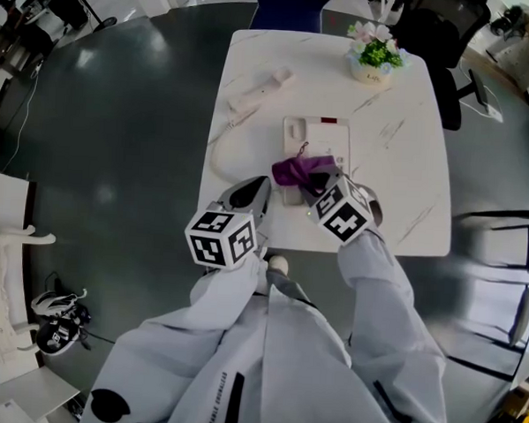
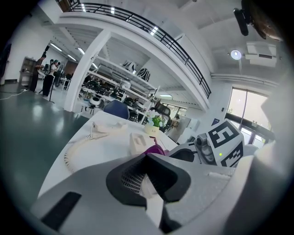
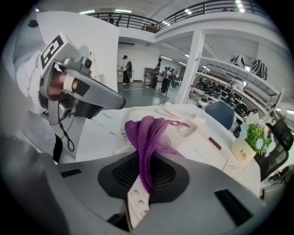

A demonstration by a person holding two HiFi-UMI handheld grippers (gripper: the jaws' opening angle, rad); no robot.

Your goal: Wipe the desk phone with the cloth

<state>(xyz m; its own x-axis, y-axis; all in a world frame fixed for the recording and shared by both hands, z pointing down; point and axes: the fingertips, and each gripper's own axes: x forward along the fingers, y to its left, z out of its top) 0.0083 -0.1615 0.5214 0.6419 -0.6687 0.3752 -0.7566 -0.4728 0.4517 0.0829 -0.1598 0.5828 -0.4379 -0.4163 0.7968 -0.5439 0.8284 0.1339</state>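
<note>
A white desk phone base (image 1: pixel 317 143) lies in the middle of the white table (image 1: pixel 408 169), and its handset (image 1: pixel 262 89) rests off the cradle at the back left, joined by a coiled cord (image 1: pixel 216 155). My right gripper (image 1: pixel 314 184) is shut on a purple knitted cloth (image 1: pixel 295 171) that hangs onto the near end of the phone; the cloth (image 3: pixel 149 137) and phone base (image 3: pixel 202 147) fill the right gripper view. My left gripper (image 1: pixel 255 195) hovers at the table's near left, shut with nothing held. The left gripper view catches the phone (image 2: pixel 138 142) and cloth (image 2: pixel 154 149).
A small pot of flowers (image 1: pixel 374 55) stands at the table's far right corner. A dark office chair (image 1: pixel 437 38) is behind the table at the right. A metal rack (image 1: pixel 501 263) stands to the right on the grey floor.
</note>
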